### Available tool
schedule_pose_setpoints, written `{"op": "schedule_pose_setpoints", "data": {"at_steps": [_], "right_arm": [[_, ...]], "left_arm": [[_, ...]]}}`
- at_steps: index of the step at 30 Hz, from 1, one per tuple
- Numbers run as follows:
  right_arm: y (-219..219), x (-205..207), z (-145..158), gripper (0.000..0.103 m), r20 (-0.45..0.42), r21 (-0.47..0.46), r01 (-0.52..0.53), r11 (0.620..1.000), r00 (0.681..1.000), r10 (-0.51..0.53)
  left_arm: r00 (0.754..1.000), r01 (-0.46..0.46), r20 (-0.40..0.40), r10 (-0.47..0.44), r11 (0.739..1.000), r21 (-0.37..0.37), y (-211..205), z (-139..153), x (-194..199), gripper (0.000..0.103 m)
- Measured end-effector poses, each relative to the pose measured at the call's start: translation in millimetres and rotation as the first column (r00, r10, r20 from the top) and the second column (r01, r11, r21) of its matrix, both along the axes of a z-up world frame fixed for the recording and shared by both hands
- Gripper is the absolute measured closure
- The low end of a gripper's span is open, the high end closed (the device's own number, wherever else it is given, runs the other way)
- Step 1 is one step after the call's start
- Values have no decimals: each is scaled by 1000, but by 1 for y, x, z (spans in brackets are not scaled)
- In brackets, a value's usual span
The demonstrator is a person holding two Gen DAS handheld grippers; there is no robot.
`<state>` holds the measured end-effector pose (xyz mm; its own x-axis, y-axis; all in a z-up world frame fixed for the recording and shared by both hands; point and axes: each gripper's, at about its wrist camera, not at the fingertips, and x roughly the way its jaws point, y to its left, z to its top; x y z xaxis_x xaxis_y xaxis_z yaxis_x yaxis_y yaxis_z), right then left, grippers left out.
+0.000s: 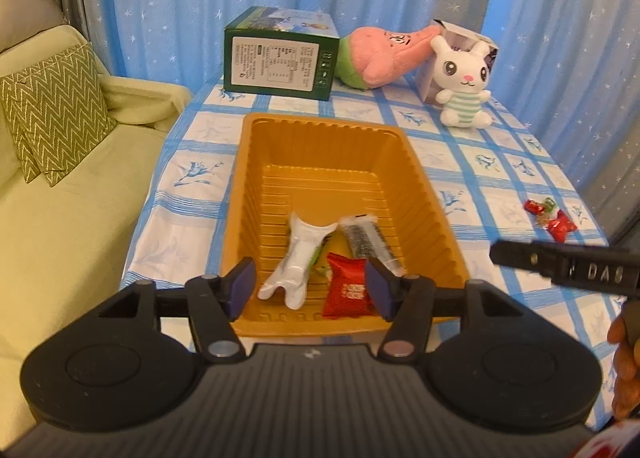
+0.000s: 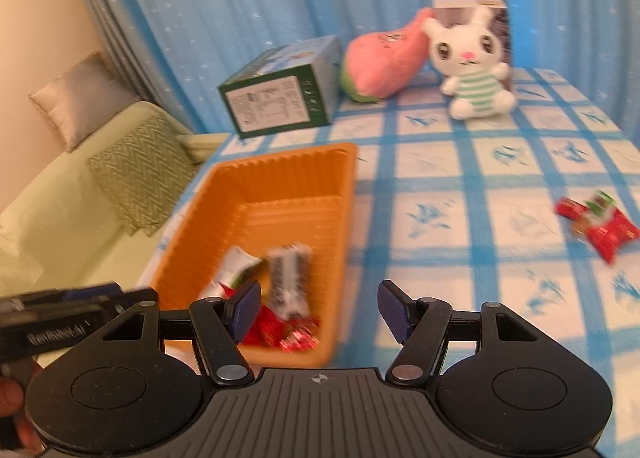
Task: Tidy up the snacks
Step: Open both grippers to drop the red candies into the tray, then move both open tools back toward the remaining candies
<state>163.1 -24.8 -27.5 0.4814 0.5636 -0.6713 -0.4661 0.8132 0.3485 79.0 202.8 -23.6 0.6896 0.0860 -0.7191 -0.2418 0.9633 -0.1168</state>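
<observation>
Snacks (image 1: pixel 551 217) — a small cluster of red and green wrapped pieces — lay loose on the checked table (image 1: pixel 200 193) at the right, well apart from the orange tray (image 1: pixel 420 161); others already sat at the tray's near end: a white packet (image 1: pixel 298 258), a dark packet (image 1: pixel 366 236) and a red packet (image 1: pixel 346 290). Left gripper (image 1: pixel 310 290) hovered above that near end, jaws apart with nothing between them, probably placed there after a drop or simply parked over the container. Right gripper (image 2: pixel 318 312) likewise empty, jaws spread wide, hanging over the tray's right wall and the bare cloth beside it; blurred view, so likely in motion, direction not to be told. Judged as mid-task: several snacks gathered, the red cluster (image 2: pixel 596 225) not yet collected and nearer the right side, hence the natural next target for that gripper. Thin crinkly wrappers, so likely to slip or scatter if pinched off-centre. At the far edge, clear of the working area: a green box (image 1: pixel 280 53), a pink plush (image 1: pixel 384 53) and a white rabbit plush (image 1: pixel 464 85) leaning against a small carton (image 1: pixel 468 37).
</observation>
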Motion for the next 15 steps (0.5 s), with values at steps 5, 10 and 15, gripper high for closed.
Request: {"op": "schedule_pose_setpoints", "data": {"at_steps": [5,10,15], "right_arm": [[-28,-21,6,38,11,-24,50,998,999,-50],[-55,-40,15,38,53,-58,77,995,996,-74],[-85,-54,28,38,76,-60,115,992,991,-110]], "left_arm": [[1000,7,22,-7,1000,1,-21,12,-11,35],[999,3,40,-2,1000,-20,-39,24,-22,27],[998,11,58,-9,999,-33,-57,35,-32,20]]}}
